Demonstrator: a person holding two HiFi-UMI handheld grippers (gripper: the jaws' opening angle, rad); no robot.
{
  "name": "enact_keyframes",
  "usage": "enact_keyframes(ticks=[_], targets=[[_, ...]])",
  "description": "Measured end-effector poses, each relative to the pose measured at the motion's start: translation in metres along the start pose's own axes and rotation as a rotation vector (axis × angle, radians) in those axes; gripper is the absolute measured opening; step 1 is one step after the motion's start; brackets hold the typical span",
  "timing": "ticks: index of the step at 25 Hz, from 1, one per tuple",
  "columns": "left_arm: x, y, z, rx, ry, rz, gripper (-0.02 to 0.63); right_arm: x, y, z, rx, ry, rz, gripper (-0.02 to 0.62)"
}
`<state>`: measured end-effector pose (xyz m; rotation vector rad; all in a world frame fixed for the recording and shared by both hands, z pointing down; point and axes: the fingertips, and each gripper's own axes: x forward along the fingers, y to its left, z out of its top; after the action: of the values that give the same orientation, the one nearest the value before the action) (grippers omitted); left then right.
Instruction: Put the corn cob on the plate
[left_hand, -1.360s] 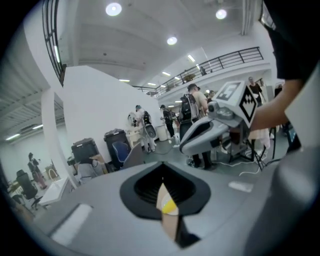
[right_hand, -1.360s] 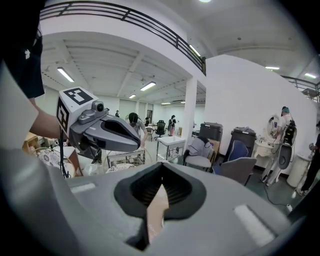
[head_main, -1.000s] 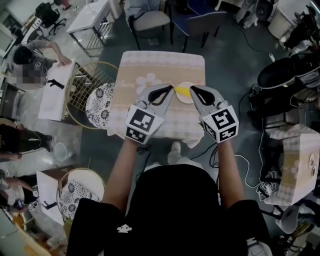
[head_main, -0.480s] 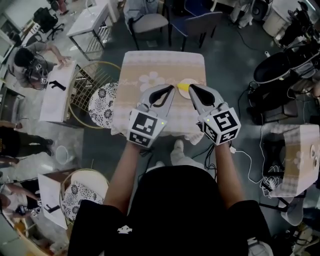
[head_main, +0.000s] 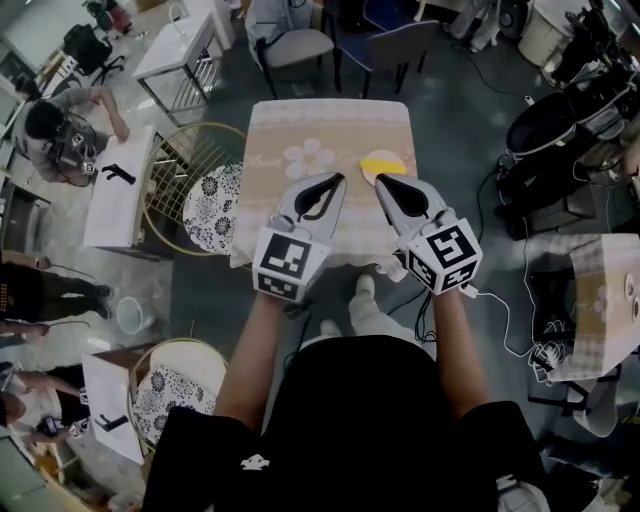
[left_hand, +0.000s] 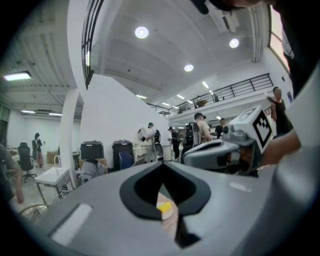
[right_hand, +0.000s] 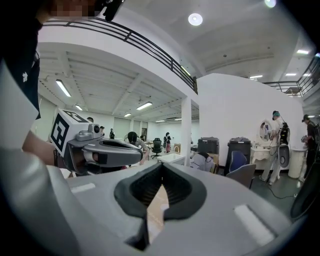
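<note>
Corn cob (head_main: 379, 160) is seen lying on the pale plate (head_main: 399, 171), on the right half of the cloth-covered table (head_main: 300, 130). It is held by neither gripper.

Change noted: a second ago the cob was framed between the two sets of jaw tips. Now it is found just beyond them, with the left gripper (head_main: 340, 178) and the right gripper (head_main: 379, 181) both drawn back toward the person. The cob and plate are not shifted on the table, as far as can be told.

Left gripper: jaws are pressed together, nothing pinched. Only a sliver of yellow on the plate is glimpsed through the slit, well ahead. Right gripper: jaws are likewise pressed together and empty, and only the table cloth is seen through the gap.

Meaning for the task: placement is judged done, since the cob is resting on the plate and is released. The moment is read as the retreat after the drop. Nothing further is judged to be required beyond the grippers being cleared away. Little risk is seen, though a roll off the plate cannot be ruled out.
</note>
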<state>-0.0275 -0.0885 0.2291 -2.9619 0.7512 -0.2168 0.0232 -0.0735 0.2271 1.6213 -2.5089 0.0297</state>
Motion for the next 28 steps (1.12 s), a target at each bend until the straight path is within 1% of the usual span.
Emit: enact_keyframes(ticks=[11,18,22,28], targets=[[-0.029,-0.014,-0.002,0.010,-0.024,-0.004,0.009,-0.022,0.022,0.002,0.027,-0.034,-0.046,0.003],[-0.038,-0.023,-0.006,0.004,-0.022,-0.001,0.009,-0.036,0.031,0.000,0.008,-0.026,-0.051,0.002],[-0.039,-0.025,-0.001,-0.002,-0.032,0.008,0.009,-0.042,0.032,0.004,0.003,-0.041,-0.035,0.002],[-0.035,-0.035,0.000,-0.003,-0.026,0.026,0.009,-0.053,0.030,0.007,0.000,-0.062,-0.009,0.002]])
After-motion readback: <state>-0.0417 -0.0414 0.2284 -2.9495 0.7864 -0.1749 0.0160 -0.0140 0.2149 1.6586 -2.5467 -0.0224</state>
